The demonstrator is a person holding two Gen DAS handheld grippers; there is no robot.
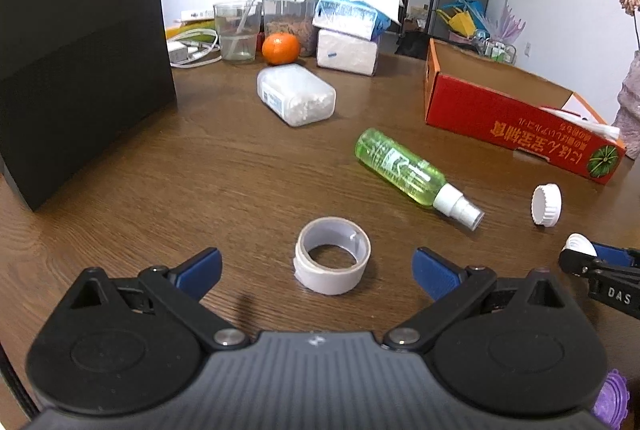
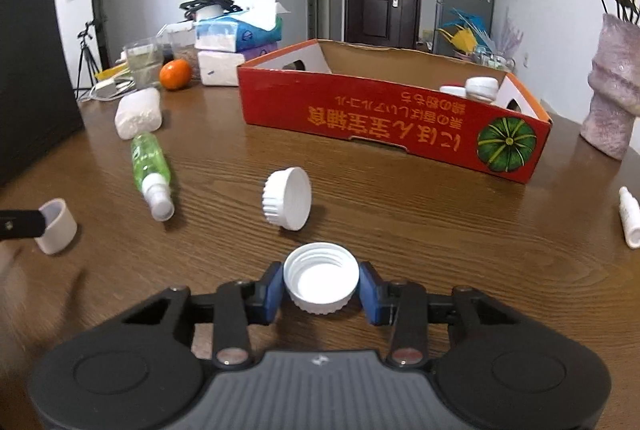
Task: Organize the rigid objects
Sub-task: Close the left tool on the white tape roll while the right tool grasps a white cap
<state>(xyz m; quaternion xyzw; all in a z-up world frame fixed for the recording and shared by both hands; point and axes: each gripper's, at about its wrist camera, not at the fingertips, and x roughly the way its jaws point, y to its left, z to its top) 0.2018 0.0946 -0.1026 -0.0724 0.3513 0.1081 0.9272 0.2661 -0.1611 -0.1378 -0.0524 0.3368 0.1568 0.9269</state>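
My left gripper (image 1: 318, 266) is open, its blue pads on either side of a roll of tape (image 1: 333, 255) standing on the wooden table, not touching it. My right gripper (image 2: 322, 284) is shut on a white ribbed cap (image 2: 321, 276), open side up, just above the table; it shows at the right edge of the left wrist view (image 1: 580, 246). A second white cap (image 2: 287, 204) lies on its side ahead of it. A green spray bottle (image 1: 404, 170) lies on its side. The red cardboard box (image 2: 384, 118) holds white caps (image 2: 482, 88).
A clear tub of white bits (image 1: 298, 94) lies further back, with an orange (image 1: 281, 48), tissue packs (image 1: 348, 30) and a cup (image 1: 236, 30) behind. A black box (image 1: 80, 42) stands at left. A vase (image 2: 612, 86) and a small white bottle (image 2: 630, 216) are at right.
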